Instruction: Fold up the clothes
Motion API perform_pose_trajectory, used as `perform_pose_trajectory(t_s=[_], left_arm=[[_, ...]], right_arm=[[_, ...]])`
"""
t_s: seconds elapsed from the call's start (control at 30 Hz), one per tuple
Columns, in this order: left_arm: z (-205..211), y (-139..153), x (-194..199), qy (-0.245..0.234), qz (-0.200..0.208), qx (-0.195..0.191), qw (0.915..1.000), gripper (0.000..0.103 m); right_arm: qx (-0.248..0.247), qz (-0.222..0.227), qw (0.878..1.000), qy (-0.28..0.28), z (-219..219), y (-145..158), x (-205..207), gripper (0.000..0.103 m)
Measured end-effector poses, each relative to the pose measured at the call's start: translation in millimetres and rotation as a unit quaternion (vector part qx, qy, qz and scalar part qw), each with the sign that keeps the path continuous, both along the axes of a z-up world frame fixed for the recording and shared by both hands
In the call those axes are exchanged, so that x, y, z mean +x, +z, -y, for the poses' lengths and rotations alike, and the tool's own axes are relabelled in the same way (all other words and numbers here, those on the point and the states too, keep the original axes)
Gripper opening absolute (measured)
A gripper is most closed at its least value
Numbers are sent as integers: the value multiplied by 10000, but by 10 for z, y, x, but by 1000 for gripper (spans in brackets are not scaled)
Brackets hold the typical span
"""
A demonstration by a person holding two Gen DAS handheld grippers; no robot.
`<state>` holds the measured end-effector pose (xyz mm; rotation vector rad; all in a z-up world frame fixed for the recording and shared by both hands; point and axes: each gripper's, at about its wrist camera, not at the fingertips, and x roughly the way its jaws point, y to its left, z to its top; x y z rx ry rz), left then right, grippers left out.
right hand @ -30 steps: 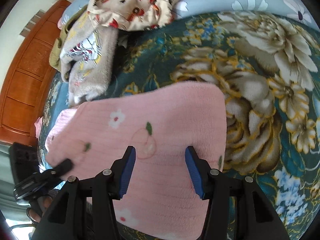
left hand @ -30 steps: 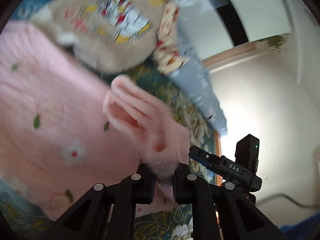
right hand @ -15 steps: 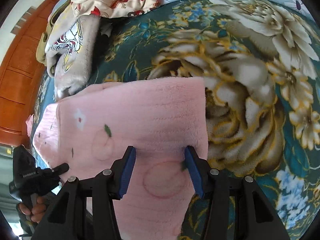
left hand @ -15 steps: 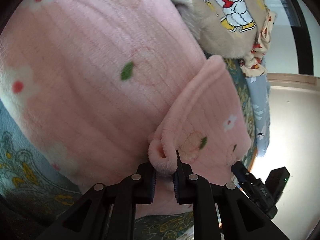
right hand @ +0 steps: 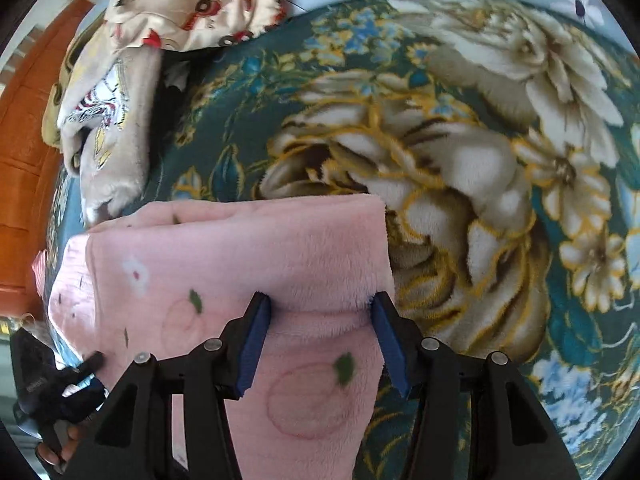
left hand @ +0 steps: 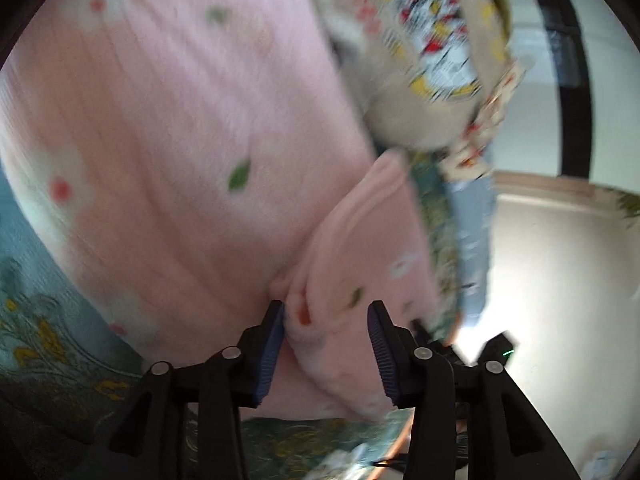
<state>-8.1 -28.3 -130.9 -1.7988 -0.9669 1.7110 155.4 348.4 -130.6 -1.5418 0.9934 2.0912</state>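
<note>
A pink fleece garment (right hand: 240, 264) with flower and peach prints lies folded on the floral bedspread (right hand: 460, 152). In the left wrist view the pink garment (left hand: 180, 140) fills the frame, blurred, with a folded flap lying between the open jaws. My left gripper (left hand: 326, 312) is open, with the flap's edge by its left finger. My right gripper (right hand: 320, 304) is open over the near edge of the pink garment, jaws astride the top layer's edge. The left gripper also shows in the right wrist view (right hand: 60, 376) at the garment's far left.
A beige printed garment (right hand: 108, 120) and a cream red-patterned one (right hand: 192, 4) lie heaped at the bedspread's far left. A wooden headboard (right hand: 20, 160) stands to the left. In the left wrist view the beige heap (left hand: 420, 60) lies beyond the pink garment, with wall behind.
My left gripper has opened and let go of the pink flap, which now lies on the garment. My right gripper stayed open and moved a little closer over the garment.
</note>
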Motion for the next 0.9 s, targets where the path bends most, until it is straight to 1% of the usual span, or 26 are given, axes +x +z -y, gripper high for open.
perform_pose_trajectory(t_s=[0.07, 0.1, 0.13, 0.2, 0.23, 0.27, 0.33, 0.4, 0.47, 0.5, 0.53, 0.57, 0.6, 0.67, 0.73, 0.77, 0.87, 0.9], left_arm=[[317, 278, -144, 370, -502, -77, 9980, 59], [530, 410, -213, 661, -726, -77, 9951, 62], [751, 519, -272, 977, -901, -91, 9911, 67], [1234, 621, -344, 1725, -1020, -184, 9795, 69], [1505, 614, -352, 2150, -979, -274, 9713, 70], [1764, 581, -351, 2559, -885, -354, 9620, 72], [2206, 413, -313, 3272, -489, -422, 9428, 75], [2480, 193, -283, 3727, -70, -214, 9277, 79], [2597, -66, -298, 3974, 335, 288, 9166, 83], [2617, -204, -312, 4083, 526, 605, 9093, 85], [2603, -354, -332, 4187, 725, 944, 9003, 90], [2593, -479, -351, 4271, 909, 1144, 8923, 93], [2581, -575, -369, 4334, 1057, 1209, 8868, 93], [2557, -699, -430, 4345, 1216, 1125, 8853, 97], [2527, -760, -508, 4245, 1307, 1060, 8896, 99], [2509, -762, -548, 4242, 1313, 1115, 8890, 102], [2463, -768, -694, 4278, 1284, 1363, 8843, 103], [2440, -774, -740, 4263, 1313, 1403, 8839, 103]], right_arm=[[136, -52, 9999, 73, 45, 76, 16, 54], [139, -57, 9999, 54, 43, 91, 24, 54], [142, -61, 9999, 35, 40, 106, 32, 54], [147, -68, 9999, -4, 36, 135, 45, 54], [145, -57, 9999, -25, 46, 133, 27, 54], [138, -35, 9999, -33, 62, 134, 18, 54], [162, -9, 9999, -34, 71, 153, -18, 54], [185, 17, 9998, -35, 81, 172, -54, 54], [209, 43, 9998, -35, 91, 192, -90, 55], [221, 56, 9997, -36, 95, 201, -108, 59], [233, 69, 9997, -36, 100, 211, -126, 59], [244, 82, 9997, -36, 105, 221, -144, 59], [256, 95, 9996, -37, 110, 230, -162, 59], [280, 122, 9995, -37, 120, 250, -197, 59], [303, 148, 9994, -38, 129, 269, -233, 59], [315, 161, 9994, -39, 134, 278, -251, 59], [363, 190, 9992, -33, 149, 316, -287, 59], [382, 202, 9991, -30, 154, 328, -292, 59]])
